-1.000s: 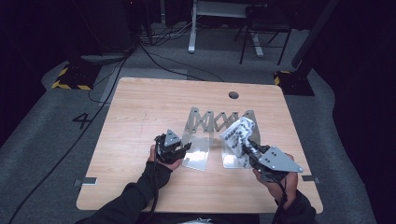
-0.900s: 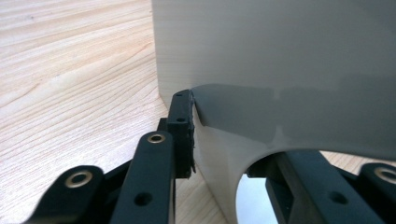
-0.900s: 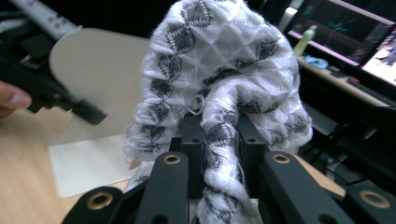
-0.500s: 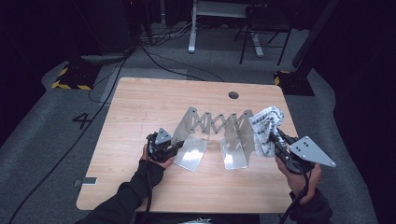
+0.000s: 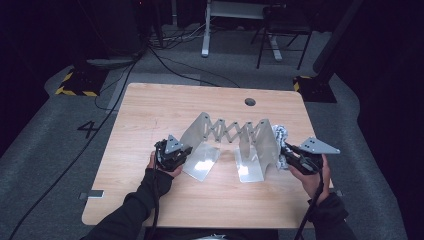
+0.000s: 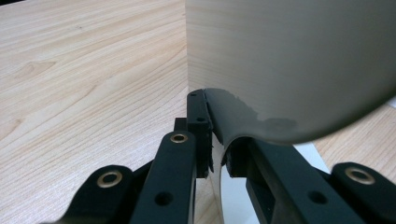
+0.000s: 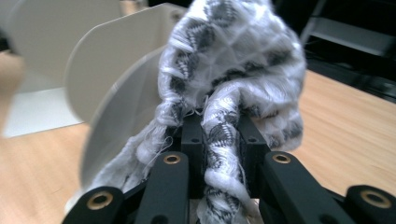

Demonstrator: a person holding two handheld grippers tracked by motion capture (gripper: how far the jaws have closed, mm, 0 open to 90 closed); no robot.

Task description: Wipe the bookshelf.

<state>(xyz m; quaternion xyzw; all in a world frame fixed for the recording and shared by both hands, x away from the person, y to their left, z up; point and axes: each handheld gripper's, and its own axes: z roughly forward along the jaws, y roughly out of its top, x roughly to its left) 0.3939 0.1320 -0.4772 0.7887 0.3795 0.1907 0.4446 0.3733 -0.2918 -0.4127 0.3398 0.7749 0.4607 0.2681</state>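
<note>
The left gripper (image 5: 172,155) is clamped on the rounded edge of the left end plate (image 6: 261,84) of the expandable metal rack (image 5: 232,140); in the left gripper view the thin grey plate sits pinched between the two black jaws, its broad face rising straight ahead of them and blocking what lies beyond on that side. The right gripper (image 5: 295,157) grips a white and grey patterned cloth (image 7: 224,70), a twisted fold of it squeezed between the jaws and the rest bunched up above them. Just beyond the cloth, touching or nearly touching it, stands the rack's right end plate (image 7: 126,112), curved and upright, between this gripper and the other. Past both grippers the rack's scissor lattice (image 5: 235,129) spans between the two plates. Farther off on the wooden table (image 5: 160,105) is a round cable hole (image 5: 250,102), then the dark floor with cables (image 5: 165,55) and a chair (image 5: 277,30).
</note>
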